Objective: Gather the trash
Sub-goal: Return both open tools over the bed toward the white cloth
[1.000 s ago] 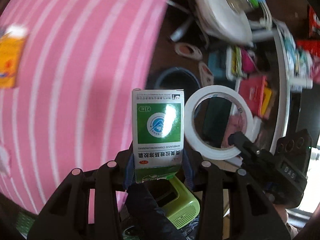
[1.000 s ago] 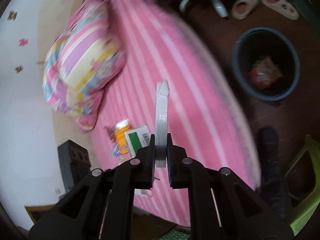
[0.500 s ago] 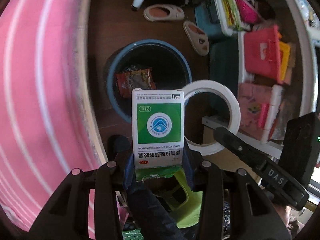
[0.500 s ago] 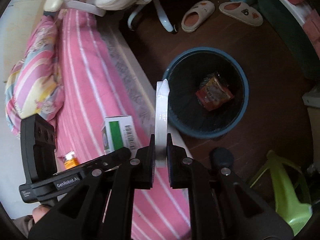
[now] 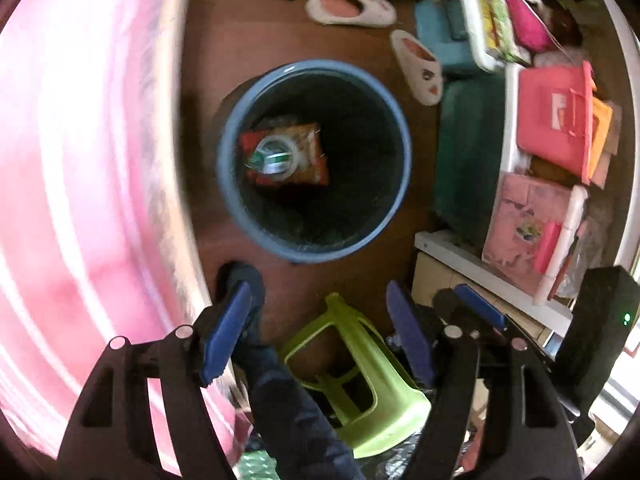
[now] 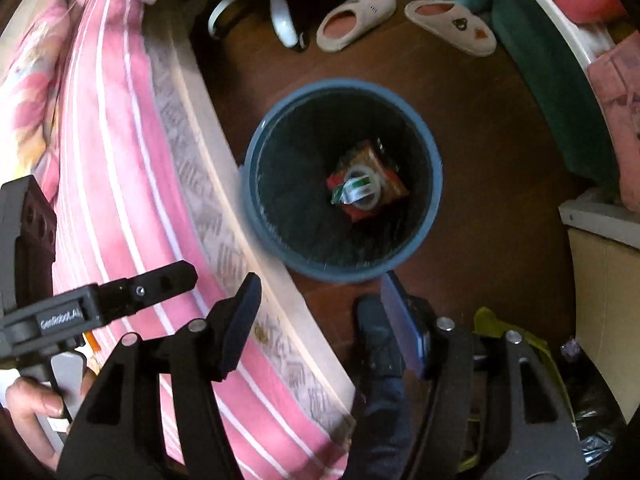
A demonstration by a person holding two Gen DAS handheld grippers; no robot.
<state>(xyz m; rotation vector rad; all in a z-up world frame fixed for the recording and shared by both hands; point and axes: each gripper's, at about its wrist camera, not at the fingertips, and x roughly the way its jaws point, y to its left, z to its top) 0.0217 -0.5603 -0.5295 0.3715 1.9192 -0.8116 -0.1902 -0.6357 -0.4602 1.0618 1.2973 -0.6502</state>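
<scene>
Pink striped bed [image 5: 80, 184] at left | left tool [image 5: 316, 328] spread wide, empty | blue bin [image 5: 404, 152] on floor holds green box [image 6: 354, 190], tape ring [image 6: 366, 186], seemingly atop red wrapper [image 5: 308, 156] | right tool [image 6: 320, 316] spread wide, empty

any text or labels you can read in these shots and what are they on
"GenRobot.AI", partly blurred, on the left tool's body in the right wrist view.
Print on the green box and red wrapper in the bin: too blurred to read.
White mark on the red bag: unreadable.
</scene>
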